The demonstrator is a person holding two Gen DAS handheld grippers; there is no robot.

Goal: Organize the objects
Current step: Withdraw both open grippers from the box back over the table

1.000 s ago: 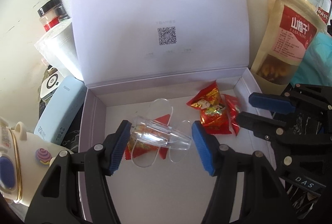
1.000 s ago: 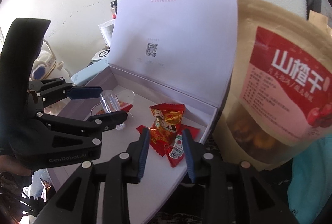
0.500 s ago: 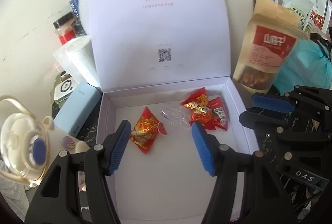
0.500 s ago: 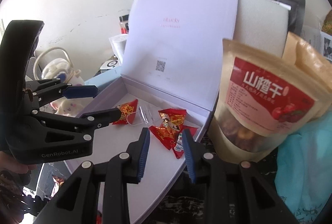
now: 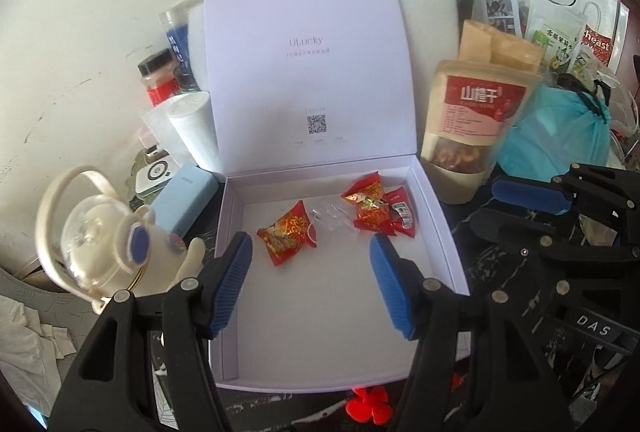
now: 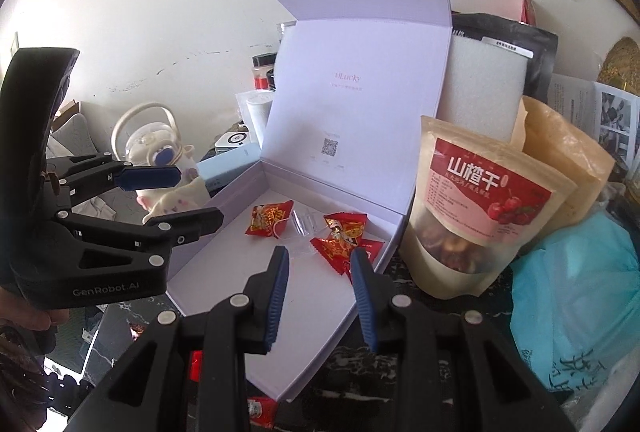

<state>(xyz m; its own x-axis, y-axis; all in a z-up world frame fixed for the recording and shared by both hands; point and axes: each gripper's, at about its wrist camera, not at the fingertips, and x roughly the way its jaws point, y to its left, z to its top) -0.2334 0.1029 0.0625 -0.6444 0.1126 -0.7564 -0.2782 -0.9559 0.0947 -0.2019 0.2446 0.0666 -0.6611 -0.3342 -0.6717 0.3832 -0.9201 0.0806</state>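
Here, both claws empty, left claw (image 5: 310, 282) parted, right claw (image 6: 318, 290) narrowly parted, over box (image 5: 444, 228) front rim.

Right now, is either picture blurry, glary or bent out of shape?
Left wrist view: strong fisheye bending with dark corners, the open box lid washed pale by daylight, the teapot slightly soft. Right wrist view: same curved edges, bright hazy wall, the snack pouch sharp enough to show its print.
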